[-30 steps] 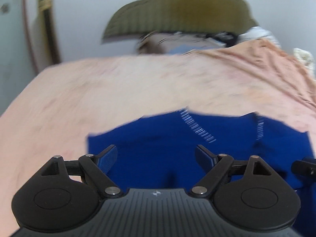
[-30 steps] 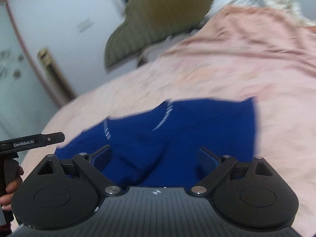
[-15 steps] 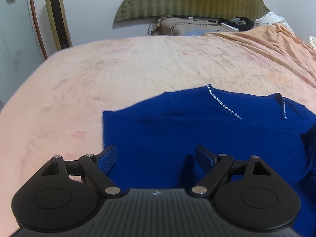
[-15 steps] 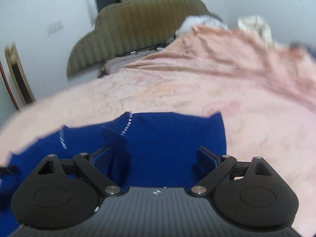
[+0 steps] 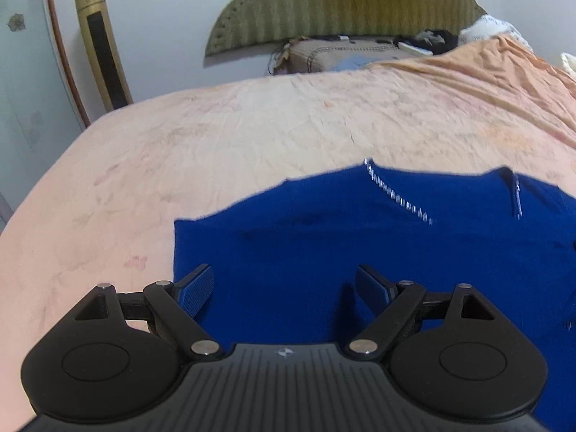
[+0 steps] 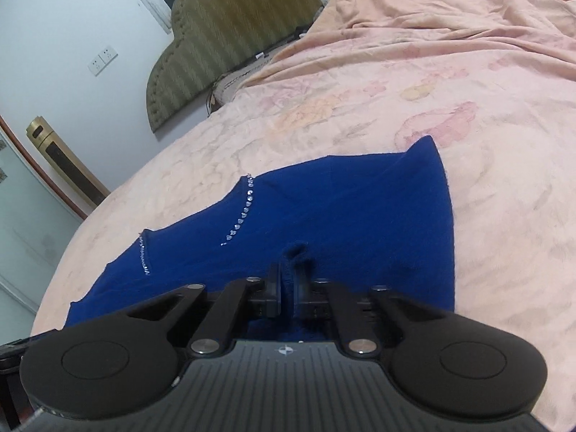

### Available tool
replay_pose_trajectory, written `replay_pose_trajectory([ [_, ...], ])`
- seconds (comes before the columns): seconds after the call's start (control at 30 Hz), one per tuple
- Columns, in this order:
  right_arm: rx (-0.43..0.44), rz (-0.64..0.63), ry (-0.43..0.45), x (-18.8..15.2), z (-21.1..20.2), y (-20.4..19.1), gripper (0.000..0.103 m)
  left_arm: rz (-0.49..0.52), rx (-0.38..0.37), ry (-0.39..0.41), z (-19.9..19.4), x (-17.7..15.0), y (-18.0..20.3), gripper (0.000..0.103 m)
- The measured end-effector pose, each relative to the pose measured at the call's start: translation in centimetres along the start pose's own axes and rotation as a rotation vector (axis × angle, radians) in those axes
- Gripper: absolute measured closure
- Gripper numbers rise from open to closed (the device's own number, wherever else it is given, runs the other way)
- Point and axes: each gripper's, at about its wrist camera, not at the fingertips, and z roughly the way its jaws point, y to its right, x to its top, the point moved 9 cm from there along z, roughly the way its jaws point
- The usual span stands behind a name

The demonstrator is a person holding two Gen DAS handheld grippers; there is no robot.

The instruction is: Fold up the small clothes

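A royal-blue garment with two lines of rhinestones along its neckline lies flat on the pink bedsheet. My left gripper hovers open over the garment's near left part, with nothing pinched between its fingers. In the right wrist view the same garment spreads ahead. My right gripper is closing its jaws, and a bunched fold of the blue fabric is squeezed between the pads near the garment's front edge.
An olive padded headboard and a brown pillow sit at the far end of the bed. A gold tower appliance stands by the wall at left. A rumpled peach blanket lies at the far right.
The right gripper's jaws have gone from wide apart to pinched on a fold of the blue fabric, and it has rolled and dropped closer. The left gripper stays open over the garment.
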Motion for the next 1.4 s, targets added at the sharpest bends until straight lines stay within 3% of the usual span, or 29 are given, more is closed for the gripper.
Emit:
replay_pose_trajectory([
  [0.13,-0.029,-0.056,0.069,2.2,-1.7,0.2,0.095,-0.006,0.007,0.035,-0.5,1.5,0.6,0.017],
  [0.23,-0.100,-0.076,0.133,3.9,-3.5,1.2,0.095,0.018,0.011,0.035,0.0,1.9,1.3,0.017],
  [0.3,-0.160,-0.079,0.139,4.3,-3.9,2.7,0.095,0.038,0.030,0.006,1.1,1.4,1.6,0.017],
  [0.4,-0.206,-0.053,0.057,3.8,-3.1,5.2,0.081,0.055,0.046,-0.033,2.3,0.4,1.9,0.017],
  [0.47,-0.231,-0.035,0.099,3.9,-4.2,5.8,0.082,0.051,0.047,-0.025,2.0,0.0,1.7,0.017],
  [0.57,-0.195,-0.077,0.182,4.0,-6.3,4.3,0.073,0.056,0.060,-0.015,2.2,-0.3,1.4,0.017],
  [0.63,-0.129,-0.139,0.160,3.4,-5.9,2.4,0.061,0.066,0.071,-0.039,2.8,-0.6,1.3,0.016],
  [0.7,-0.096,-0.154,0.098,2.7,-4.5,1.8,0.059,0.046,0.068,-0.038,2.5,-0.7,0.8,0.016],
  [0.77,-0.138,-0.143,0.030,1.7,-2.9,2.7,0.059,0.039,0.061,-0.025,1.3,-0.6,0.5,0.016],
  [0.83,-0.234,-0.115,0.042,1.3,-3.3,4.1,0.055,0.036,0.039,0.003,-0.1,-0.7,0.2,0.016],
  [0.93,-0.177,-0.120,0.103,1.2,-5.7,3.2,0.043,0.059,0.003,-0.013,-0.5,-1.8,0.5,0.014],
  [1.0,-0.121,-0.133,0.081,0.4,-6.0,2.4,0.031,0.103,0.024,-0.062,0.6,-3.0,0.8,0.013],
  [1.07,-0.144,-0.165,0.030,-0.6,-5.0,2.7,0.028,0.073,0.029,-0.037,-0.5,-3.3,0.3,0.014],
  [1.13,-0.270,-0.194,0.016,-1.2,-5.0,3.8,0.030,0.074,0.024,0.014,-2.6,-3.1,-0.3,0.014],
  [1.17,-0.289,-0.199,0.040,-1.3,-5.8,4.0,0.030,0.077,0.024,0.051,-4.0,-3.1,-0.8,0.014],
  [1.3,-0.256,-0.207,0.158,-2.0,-10.5,3.4,0.024,0.041,0.026,0.116,-7.4,-4.3,-3.5,0.014],
  [1.4,-0.259,-0.263,0.183,-4.2,-12.4,2.9,0.018,0.015,0.029,0.125,-8.8,-6.2,-5.6,0.014],
])
